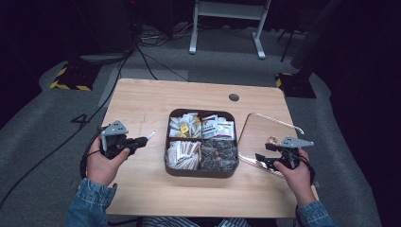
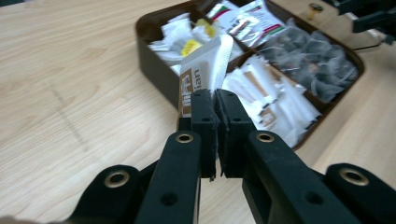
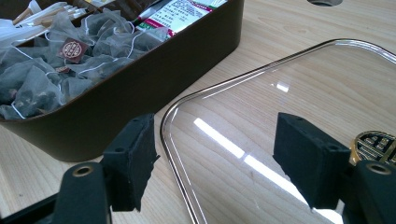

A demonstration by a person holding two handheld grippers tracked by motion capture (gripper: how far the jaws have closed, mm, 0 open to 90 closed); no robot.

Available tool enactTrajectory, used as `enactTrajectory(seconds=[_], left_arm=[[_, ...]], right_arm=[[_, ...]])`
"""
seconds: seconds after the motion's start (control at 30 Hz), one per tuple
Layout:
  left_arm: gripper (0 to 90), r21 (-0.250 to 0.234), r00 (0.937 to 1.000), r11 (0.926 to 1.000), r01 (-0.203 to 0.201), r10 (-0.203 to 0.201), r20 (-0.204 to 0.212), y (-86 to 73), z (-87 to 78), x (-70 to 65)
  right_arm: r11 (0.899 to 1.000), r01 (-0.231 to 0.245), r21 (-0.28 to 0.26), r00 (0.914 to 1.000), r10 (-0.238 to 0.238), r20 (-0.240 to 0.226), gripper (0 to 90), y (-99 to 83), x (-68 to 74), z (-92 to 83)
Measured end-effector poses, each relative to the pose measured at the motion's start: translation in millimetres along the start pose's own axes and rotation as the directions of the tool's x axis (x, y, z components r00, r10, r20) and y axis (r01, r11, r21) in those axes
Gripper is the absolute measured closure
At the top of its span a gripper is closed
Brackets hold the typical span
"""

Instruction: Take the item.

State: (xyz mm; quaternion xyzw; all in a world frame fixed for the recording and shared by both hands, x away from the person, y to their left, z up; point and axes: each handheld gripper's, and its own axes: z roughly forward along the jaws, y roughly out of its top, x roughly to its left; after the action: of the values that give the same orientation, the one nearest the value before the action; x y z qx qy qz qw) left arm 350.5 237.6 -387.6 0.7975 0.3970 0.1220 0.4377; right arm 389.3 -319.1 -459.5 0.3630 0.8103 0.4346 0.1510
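Observation:
A dark brown four-compartment box (image 1: pixel 201 172) sits mid-table, holding white sachets, printed packets and mesh tea bags (image 3: pixel 42 70). My left gripper (image 1: pixel 147 138) hovers left of the box, shut on a white-and-brown sachet (image 2: pixel 205 74) that sticks up between its jaws. In the left gripper view the box (image 2: pixel 154 70) lies just beyond the sachet. My right gripper (image 1: pixel 259 160) is open over the near edge of a clear glass lid (image 1: pixel 265 132), which lies flat right of the box. In the right gripper view the lid's rim (image 3: pixel 175 154) runs between the jaws, and its gold knob (image 3: pixel 376 144) shows at the right.
A round cable hole (image 1: pixel 233 97) sits near the table's far edge. Bare wood lies left of the box and along the near edge. Cables, a white desk frame (image 1: pixel 227 23) and yellow-black marked stands (image 1: pixel 71 78) are on the grey floor beyond.

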Motion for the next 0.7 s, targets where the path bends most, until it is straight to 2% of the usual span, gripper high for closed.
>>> enactTrajectory(seconds=[0.23,0.4,0.53,0.7], left_arm=[[86.7,0.001,0.9984,0.9993,0.037,-0.037,-0.042,-7.0,-4.3,15.6],[86.6,-0.015,0.9945,0.9978,0.065,-0.066,-0.081,-13.7,-6.9,27.0],[86.6,-0.006,0.9858,0.9947,0.103,-0.103,-0.132,-21.2,-4.7,36.8],[86.7,0.001,0.9743,0.9885,0.151,-0.149,-0.168,-30.6,-2.6,49.8]], right_arm=[[1.0,-0.001,0.001,1.0,0.001,-0.003,30.6,-0.7,-0.2,0.4],[1.0,-0.002,0.001,1.0,0.002,-0.002,30.5,-0.9,-0.3,0.5],[1.0,0.003,0.002,1.0,-0.003,-0.001,30.6,-0.3,0.7,0.3],[1.0,0.006,0.003,1.0,-0.006,0.001,30.5,-0.6,0.4,0.2]])
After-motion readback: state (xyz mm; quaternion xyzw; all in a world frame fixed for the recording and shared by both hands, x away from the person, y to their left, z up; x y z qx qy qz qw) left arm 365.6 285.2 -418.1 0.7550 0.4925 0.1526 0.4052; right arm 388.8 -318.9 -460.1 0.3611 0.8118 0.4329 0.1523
